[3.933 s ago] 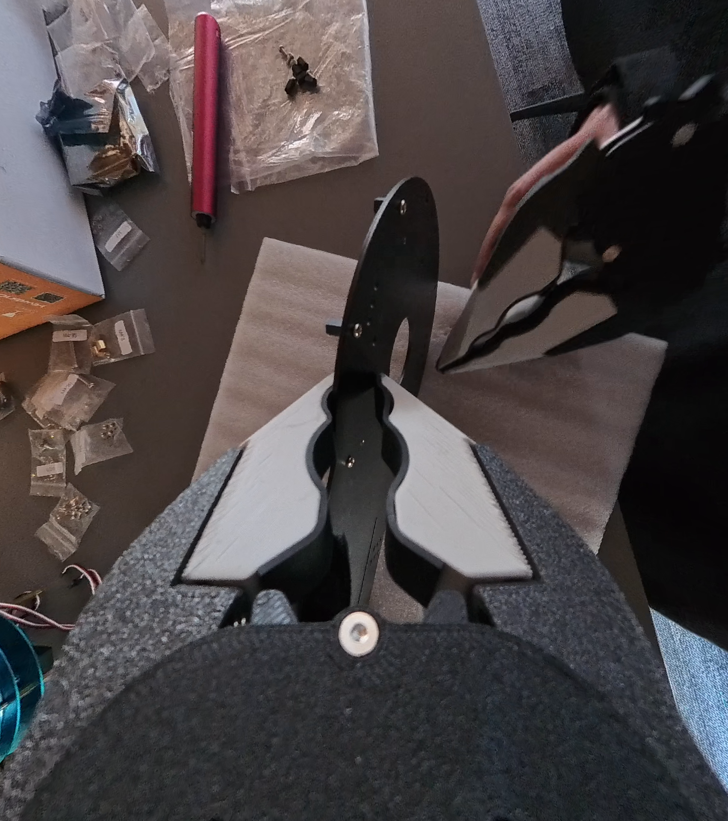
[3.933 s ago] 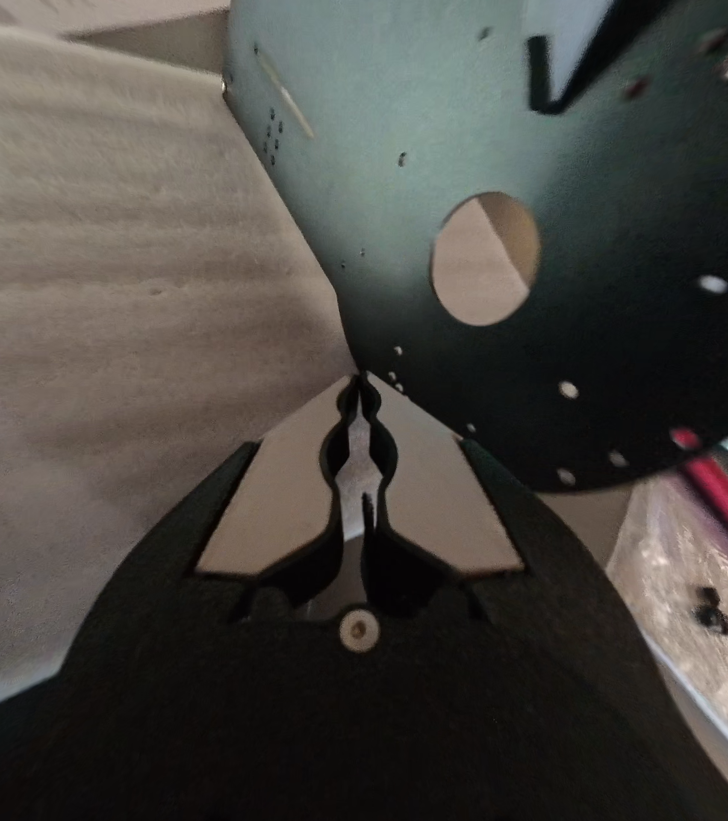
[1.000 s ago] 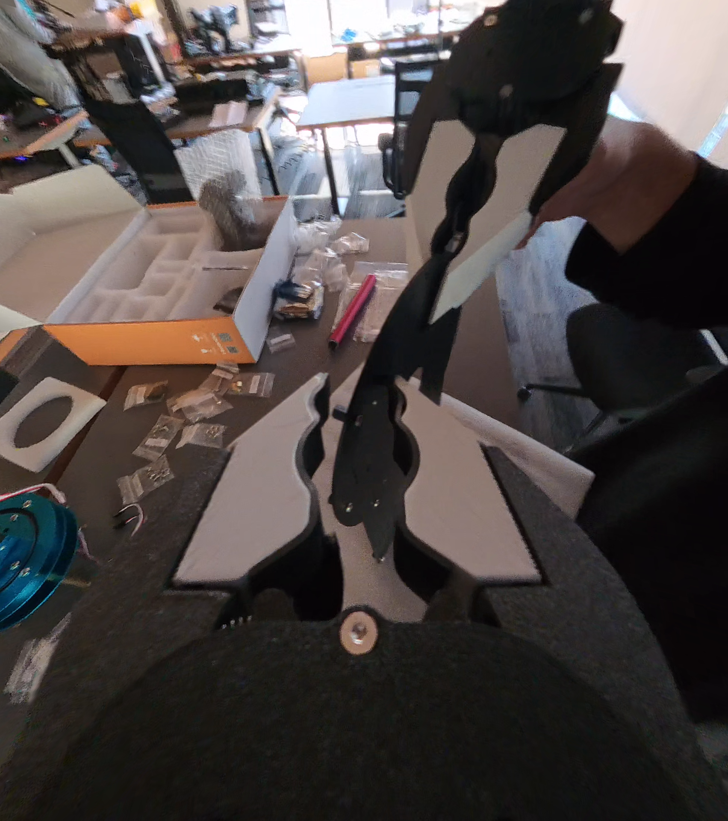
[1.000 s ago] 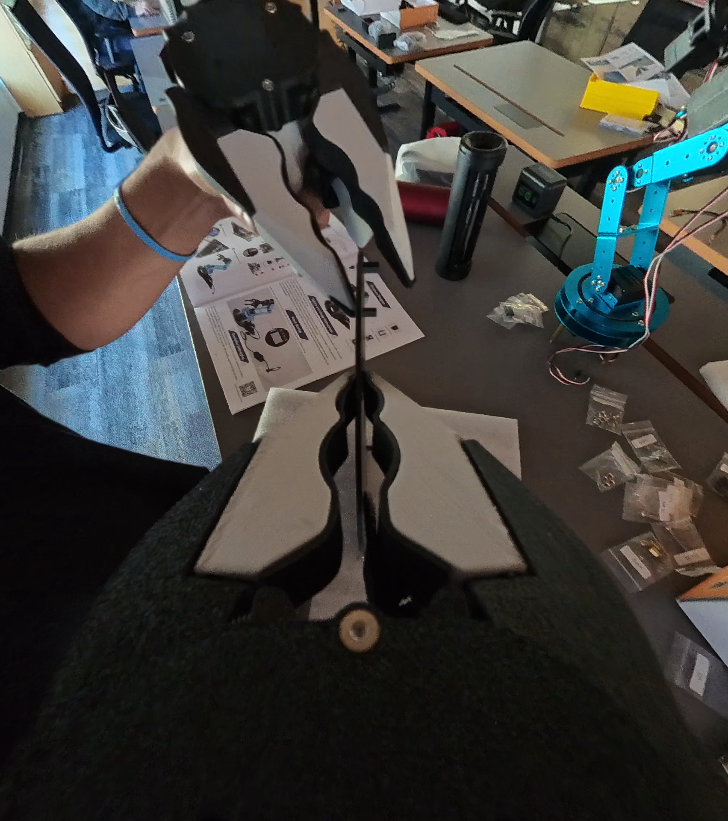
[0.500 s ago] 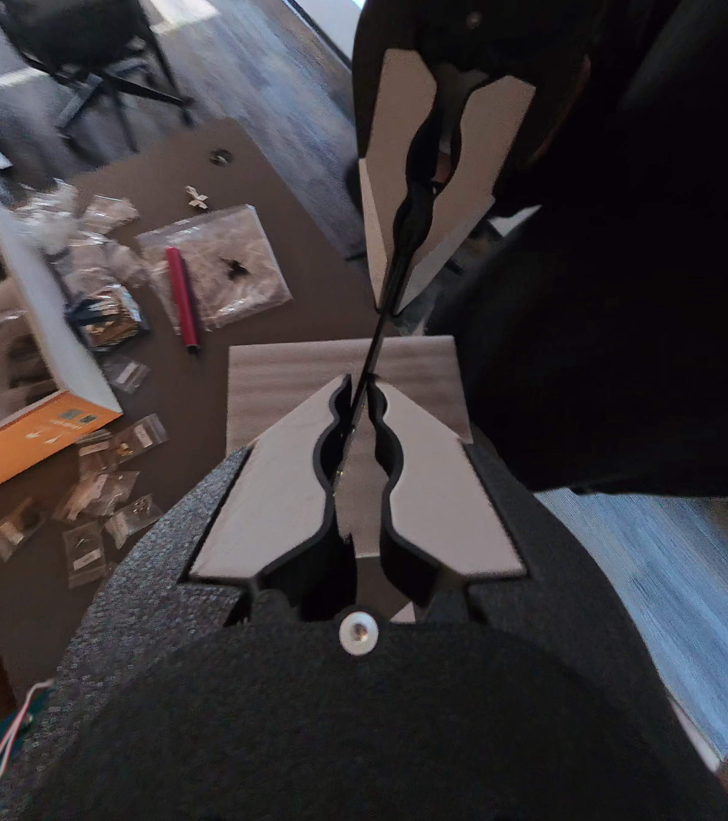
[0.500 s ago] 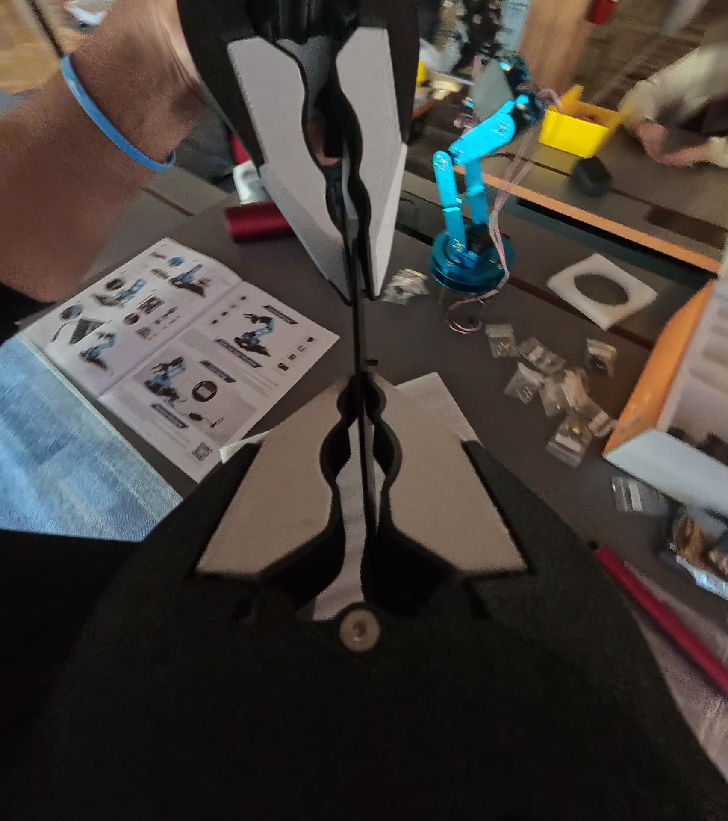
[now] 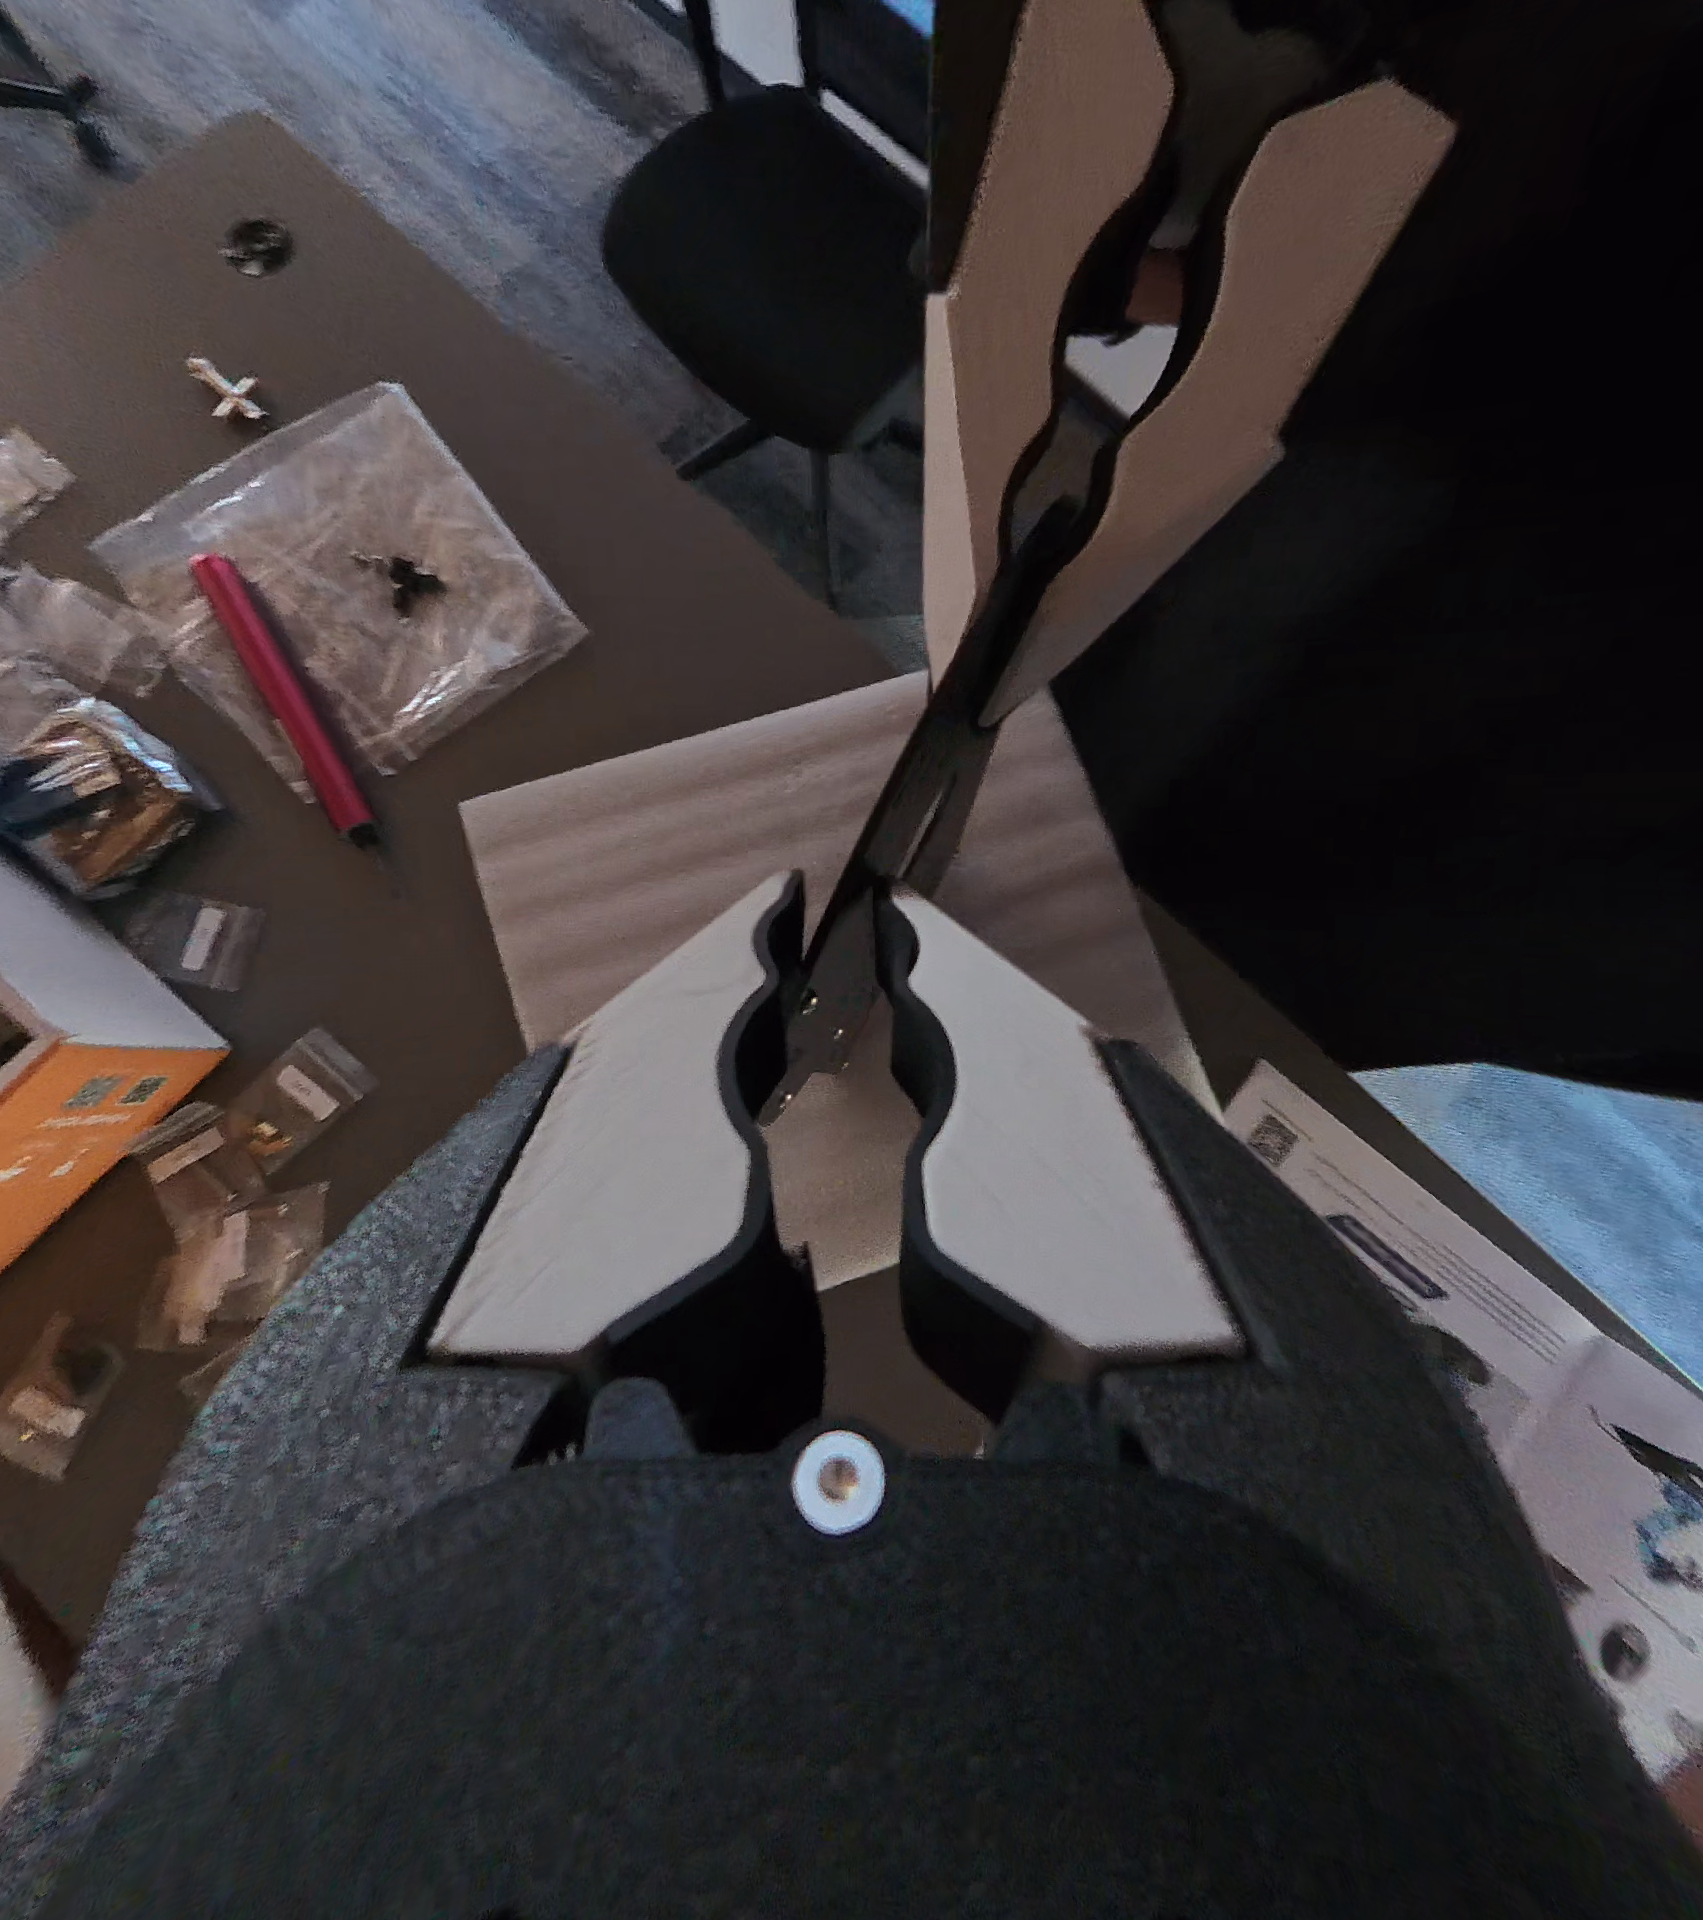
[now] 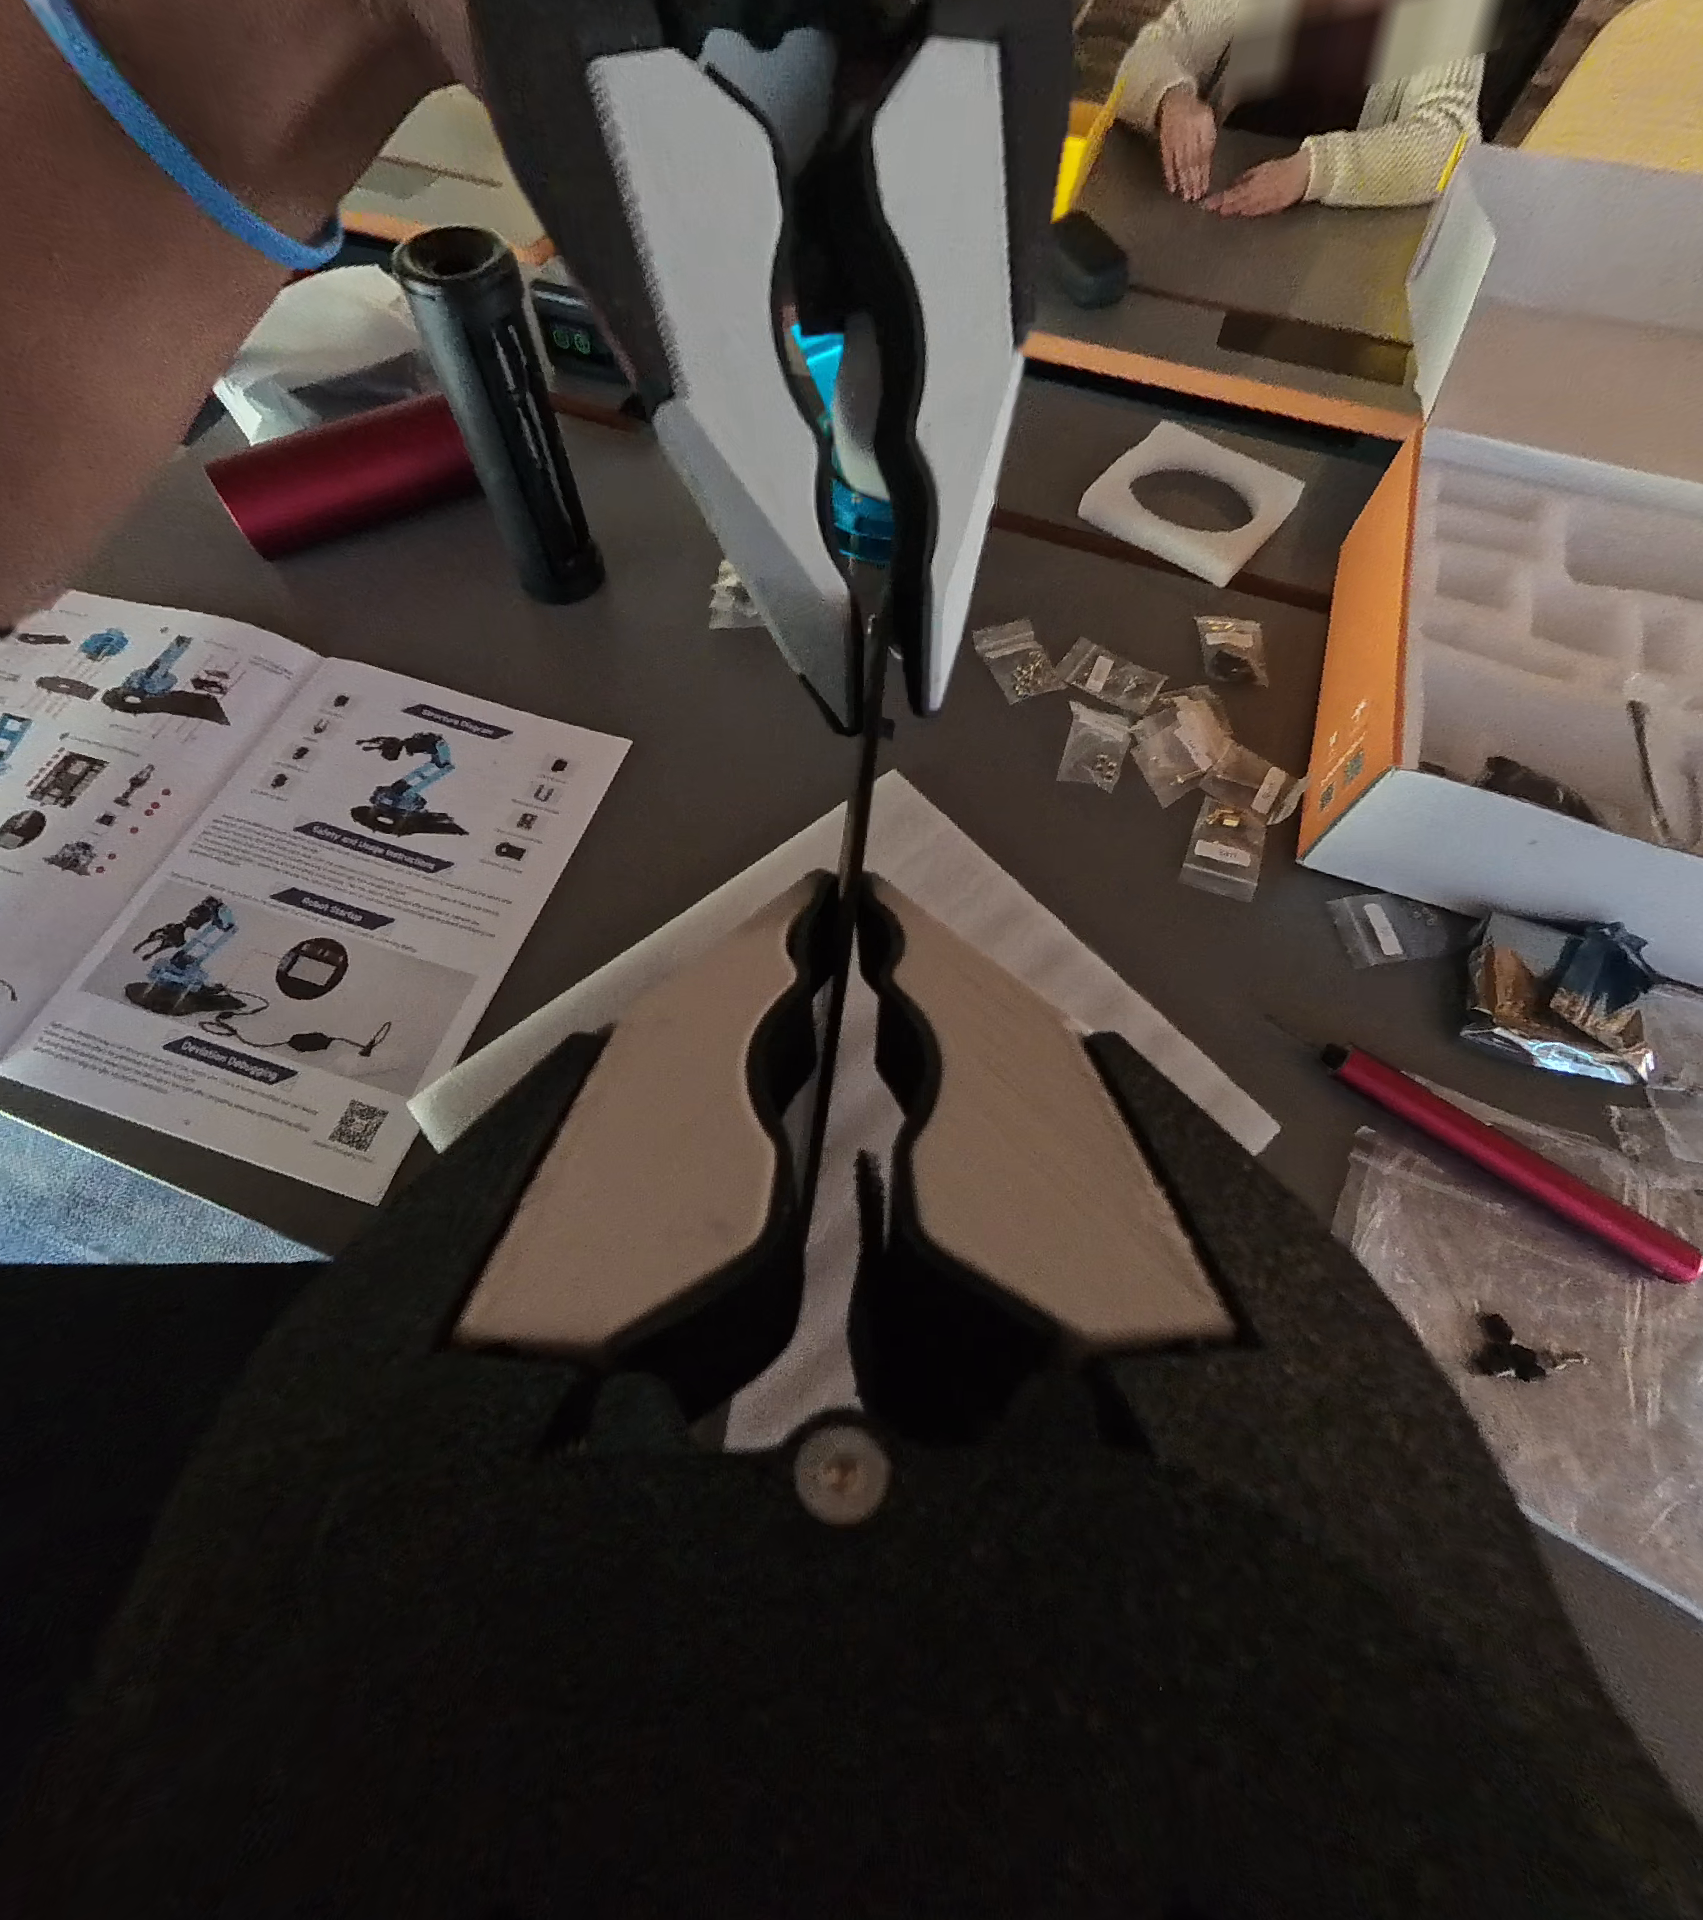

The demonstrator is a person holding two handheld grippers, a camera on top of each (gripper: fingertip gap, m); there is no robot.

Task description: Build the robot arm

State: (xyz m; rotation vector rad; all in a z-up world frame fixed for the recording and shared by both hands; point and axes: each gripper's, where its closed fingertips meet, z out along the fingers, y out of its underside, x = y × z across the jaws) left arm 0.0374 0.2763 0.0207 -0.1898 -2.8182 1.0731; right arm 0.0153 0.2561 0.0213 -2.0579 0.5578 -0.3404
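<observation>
A thin black round plate, seen edge-on, hangs in the air between my two grippers. My right gripper is shut tight on one edge of the plate; it also shows in the left wrist view, at the top. My left gripper has its jaws a little apart around the opposite edge, and the plate runs through the gap at a slant. It shows in the right wrist view above, with a hand and a blue wristband behind it. Both grippers are above a white foam sheet.
On the brown table lie a red screwdriver, a clear bag with black screws, several small parts bags, an orange-and-white box, an open manual and a black cylinder. A person's hands rest on the far table. The grippers are tip to tip, or close to it.
My left gripper's jaws have spread slightly; half a second ago they were tight on the plate. Both grippers have swung round with the plate between them. The right stays clamped on it.
</observation>
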